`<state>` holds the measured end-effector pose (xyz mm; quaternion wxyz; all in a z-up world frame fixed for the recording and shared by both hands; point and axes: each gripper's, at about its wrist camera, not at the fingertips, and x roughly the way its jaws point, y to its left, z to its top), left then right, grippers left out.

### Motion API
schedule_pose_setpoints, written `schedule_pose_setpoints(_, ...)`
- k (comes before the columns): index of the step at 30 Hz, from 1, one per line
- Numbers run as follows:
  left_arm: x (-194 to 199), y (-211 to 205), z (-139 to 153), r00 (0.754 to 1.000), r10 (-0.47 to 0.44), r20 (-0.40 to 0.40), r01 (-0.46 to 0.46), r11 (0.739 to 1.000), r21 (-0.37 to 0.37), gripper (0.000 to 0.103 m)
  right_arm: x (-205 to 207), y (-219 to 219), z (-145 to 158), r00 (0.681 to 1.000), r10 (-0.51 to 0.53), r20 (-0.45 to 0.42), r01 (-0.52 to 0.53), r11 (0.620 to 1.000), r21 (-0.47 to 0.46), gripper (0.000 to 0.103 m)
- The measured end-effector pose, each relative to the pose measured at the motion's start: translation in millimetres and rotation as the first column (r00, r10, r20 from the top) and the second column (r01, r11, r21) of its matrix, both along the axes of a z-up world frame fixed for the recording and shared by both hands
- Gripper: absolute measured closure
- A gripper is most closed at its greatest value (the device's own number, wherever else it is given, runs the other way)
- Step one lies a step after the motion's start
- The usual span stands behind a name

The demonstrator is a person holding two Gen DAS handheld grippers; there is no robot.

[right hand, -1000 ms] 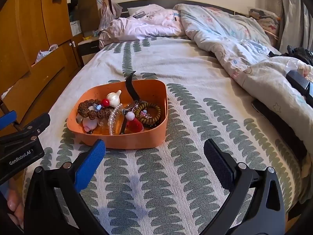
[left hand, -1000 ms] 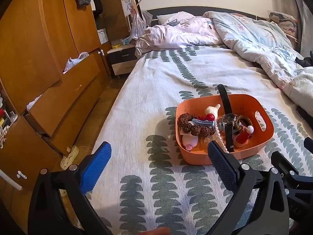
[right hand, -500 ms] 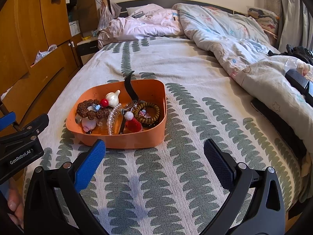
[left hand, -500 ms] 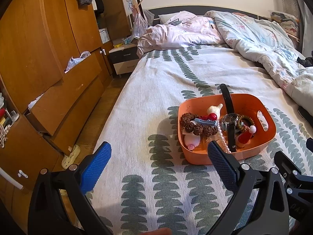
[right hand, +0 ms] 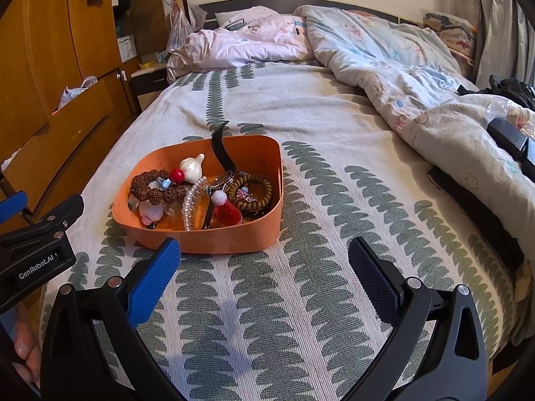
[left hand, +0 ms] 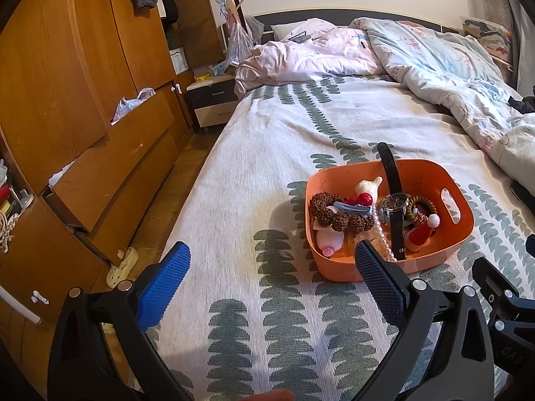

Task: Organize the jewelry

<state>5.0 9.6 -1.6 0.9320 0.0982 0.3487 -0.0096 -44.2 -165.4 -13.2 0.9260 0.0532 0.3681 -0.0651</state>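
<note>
An orange tray full of jewelry sits on the leaf-patterned bedspread. Inside lie a brown bead bracelet, a black-strapped watch, a pearl string, a coiled brown hair tie, a white shell piece and small red items. My left gripper hangs open just short of the tray's left front, holding nothing. My right gripper is open over the bedspread in front of the tray, also holding nothing.
A wooden wardrobe with half-open drawers lines the left side, with a nightstand beyond it. Rumpled duvets and pillows cover the bed's far and right side. A dark object lies on the duvet at right.
Both views have drifted back a little from the tray. Both grippers stay open and nothing in the tray has moved.
</note>
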Motion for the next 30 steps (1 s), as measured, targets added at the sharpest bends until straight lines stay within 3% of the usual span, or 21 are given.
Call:
schedule_pose_setpoints(8, 15, 8, 1, 1.0, -0.011, -0.021, 0.01, 1.0, -0.024, 0.006, 2, -4, 7, 0.999, 0.04, 0.034, -0.039, 0.999, -0.018, 0.003)
schedule_pose_setpoints(14, 40, 9, 3, 0.997, -0.062, -0.051, 0.058, 0.996, -0.068, 0.006, 27, -4, 15, 0.987, 0.158, 0.037, -0.158, 0.987, -0.003, 0.003)
schedule_pose_setpoints(17, 53, 7, 7, 0.995, -0.085, -0.043, 0.081, 0.993, -0.087, 0.006, 47, 0, 14, 0.977, 0.214, -0.003, -0.214, 0.977, -0.003, 0.004)
schedule_pose_setpoints(22, 80, -11, 2, 0.981, -0.178, -0.073, 0.169, 0.98, -0.109, 0.006, 76, 11, 4, 0.942, 0.326, -0.081, -0.327, 0.945, -0.004, 0.016)
schedule_pose_setpoints(30, 96, -37, -17, 0.966, -0.212, -0.147, 0.197, 0.974, -0.11, 0.005, 95, 19, -22, 0.906, 0.381, -0.183, -0.392, 0.92, -0.029, 0.036)
